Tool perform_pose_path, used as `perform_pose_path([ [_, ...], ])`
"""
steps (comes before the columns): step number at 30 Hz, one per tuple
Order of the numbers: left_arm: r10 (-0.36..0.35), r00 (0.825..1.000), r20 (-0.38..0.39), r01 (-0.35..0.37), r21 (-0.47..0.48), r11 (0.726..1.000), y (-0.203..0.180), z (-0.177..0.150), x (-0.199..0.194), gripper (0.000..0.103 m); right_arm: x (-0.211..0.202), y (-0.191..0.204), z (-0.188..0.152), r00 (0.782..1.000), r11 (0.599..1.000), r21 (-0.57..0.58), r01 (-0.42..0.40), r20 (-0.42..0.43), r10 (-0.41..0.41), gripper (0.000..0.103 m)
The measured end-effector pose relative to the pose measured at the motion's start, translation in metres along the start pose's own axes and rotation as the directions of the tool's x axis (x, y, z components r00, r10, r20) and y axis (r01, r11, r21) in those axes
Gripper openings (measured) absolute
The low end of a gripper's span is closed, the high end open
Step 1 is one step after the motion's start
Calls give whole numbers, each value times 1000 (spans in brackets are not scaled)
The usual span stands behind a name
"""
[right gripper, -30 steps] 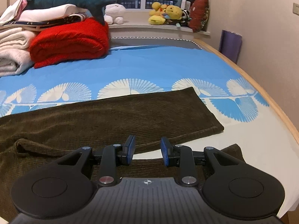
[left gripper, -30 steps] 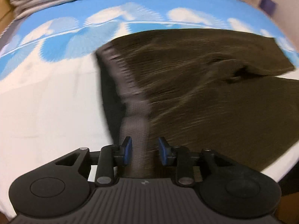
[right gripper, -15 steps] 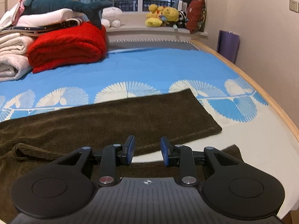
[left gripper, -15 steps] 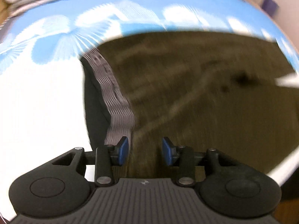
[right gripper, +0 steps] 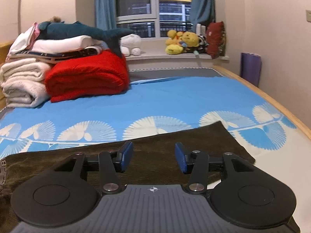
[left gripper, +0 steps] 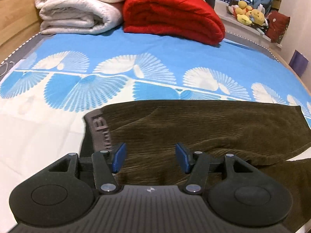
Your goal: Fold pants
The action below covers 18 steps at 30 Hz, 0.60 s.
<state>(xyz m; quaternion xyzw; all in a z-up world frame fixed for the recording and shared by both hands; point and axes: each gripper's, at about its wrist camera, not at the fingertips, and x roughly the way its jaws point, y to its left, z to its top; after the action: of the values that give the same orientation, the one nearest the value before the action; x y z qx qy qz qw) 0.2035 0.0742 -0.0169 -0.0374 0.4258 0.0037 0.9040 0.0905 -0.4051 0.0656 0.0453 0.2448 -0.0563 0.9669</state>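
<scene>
Bed (left gripper: 136,44) with blue-and-white fan-print sheet fills both views. Brown corduroy pants (left gripper: 204,128) lie flat across near part of bed, grey waistband (left gripper: 101,132) at left end, legs running right. Red blanket (left gripper: 175,13) and white blanket (left gripper: 77,5) folded at far side. Left tool (left gripper: 150,160) above pants near waistband, jaws just opened, spread, nothing pinched. Right tool (right gripper: 153,160) over leg, likewise just opened, empty.

pants (left gripper: 204,128) on bed (left gripper: 38,136), blankets (left gripper: 171,13) behind

Only "B" on waistband (right gripper: 3,163)
</scene>
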Motion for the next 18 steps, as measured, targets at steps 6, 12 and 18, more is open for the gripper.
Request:
perform_pose_path([
  [6,2,999,45,-3,31,1000,-25,13,9,61,16,29,6,999,999,-37,-19,-38,18,50],
  [12,67,998,14,-67,82,994,-33,52,43,61,33,39,9,994,999,25,-39,-106,41,49],
  [18,89,993,83,-100,144,984,-14,59,78,60,43,54,8,992,998,-39,-40,-120,35,49],
])
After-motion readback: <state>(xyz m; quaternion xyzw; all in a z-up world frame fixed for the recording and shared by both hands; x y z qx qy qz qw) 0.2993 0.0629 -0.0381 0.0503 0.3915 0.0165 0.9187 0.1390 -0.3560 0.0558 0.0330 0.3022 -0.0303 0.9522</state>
